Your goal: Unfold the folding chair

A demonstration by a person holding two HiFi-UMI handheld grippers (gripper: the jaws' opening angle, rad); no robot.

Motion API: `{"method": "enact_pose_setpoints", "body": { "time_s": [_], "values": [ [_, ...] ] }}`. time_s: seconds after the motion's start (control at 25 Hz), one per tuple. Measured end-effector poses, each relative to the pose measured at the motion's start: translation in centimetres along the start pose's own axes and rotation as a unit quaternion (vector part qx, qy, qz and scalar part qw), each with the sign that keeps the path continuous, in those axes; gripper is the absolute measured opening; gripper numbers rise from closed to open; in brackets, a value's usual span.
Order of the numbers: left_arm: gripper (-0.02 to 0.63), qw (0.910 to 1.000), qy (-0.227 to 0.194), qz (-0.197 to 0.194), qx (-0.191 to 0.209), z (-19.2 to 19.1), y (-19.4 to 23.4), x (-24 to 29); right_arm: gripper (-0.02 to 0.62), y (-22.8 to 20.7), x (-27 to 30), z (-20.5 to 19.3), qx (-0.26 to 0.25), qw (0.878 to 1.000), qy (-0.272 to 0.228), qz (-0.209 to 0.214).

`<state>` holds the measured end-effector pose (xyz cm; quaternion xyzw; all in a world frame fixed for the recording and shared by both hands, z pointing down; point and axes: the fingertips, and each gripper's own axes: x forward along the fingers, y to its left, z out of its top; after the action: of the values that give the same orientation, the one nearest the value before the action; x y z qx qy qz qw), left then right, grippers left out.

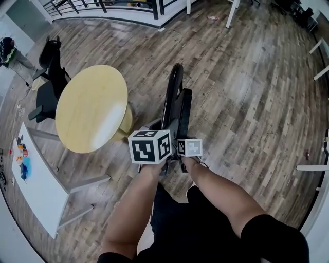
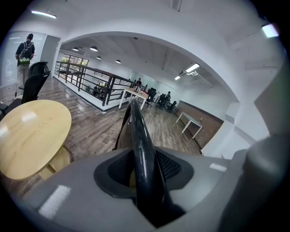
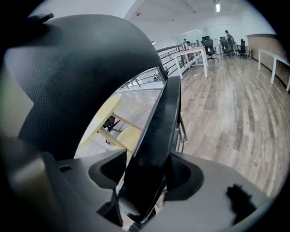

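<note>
The folded black chair (image 1: 175, 102) stands upright on the wooden floor just in front of me, its thin edge toward me. My left gripper (image 1: 165, 131) is at its near top; in the left gripper view it (image 2: 145, 181) is shut on the chair's rounded black rim (image 2: 138, 136), which runs up between the jaws. My right gripper (image 1: 186, 136) is beside it on the right. In the right gripper view it (image 3: 145, 181) stands open around a flat black panel (image 3: 163, 118), with a sliver of light at the left pad. A second black chair part (image 3: 68, 68) fills that view's upper left.
A round yellow table (image 1: 92, 108) stands close to the chair's left. A white table (image 1: 38, 185) sits at the lower left, a black office chair (image 1: 49, 77) beyond the round table. A railing (image 1: 103, 7) runs along the far side. A person (image 2: 25, 54) stands far left.
</note>
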<state>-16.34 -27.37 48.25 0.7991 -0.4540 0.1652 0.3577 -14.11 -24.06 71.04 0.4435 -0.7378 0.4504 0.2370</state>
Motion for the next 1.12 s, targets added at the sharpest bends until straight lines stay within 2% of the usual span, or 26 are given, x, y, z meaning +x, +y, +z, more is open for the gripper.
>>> {"method": "enact_pose_setpoints", "body": {
  "time_s": [0.04, 0.16, 0.76, 0.92, 1.12],
  "values": [
    [0.132, 1.0, -0.002, 0.0, 0.0, 0.0, 0.2, -0.1, 0.255, -0.2, 0.0, 0.0, 0.001, 1.0, -0.001, 0.0],
    [0.13, 1.0, -0.005, 0.0, 0.0, 0.2, 0.8, -0.3, 0.235, -0.3, 0.1, -0.1, 0.012, 1.0, -0.005, 0.017],
    [0.118, 0.9999, -0.015, 0.002, -0.002, 0.7, 3.6, -1.6, 0.212, -0.6, 0.1, -0.4, 0.041, 0.996, -0.014, 0.077],
    [0.106, 0.9996, -0.021, 0.016, 0.007, 0.7, 5.0, -1.9, 0.207, -1.9, -0.3, -0.8, 0.057, 0.994, -0.017, 0.09],
    [0.104, 0.9995, -0.026, 0.016, 0.003, 0.6, 6.2, -2.0, 0.207, -4.2, -1.1, -1.6, 0.078, 0.992, -0.009, 0.103]
  ]
}}
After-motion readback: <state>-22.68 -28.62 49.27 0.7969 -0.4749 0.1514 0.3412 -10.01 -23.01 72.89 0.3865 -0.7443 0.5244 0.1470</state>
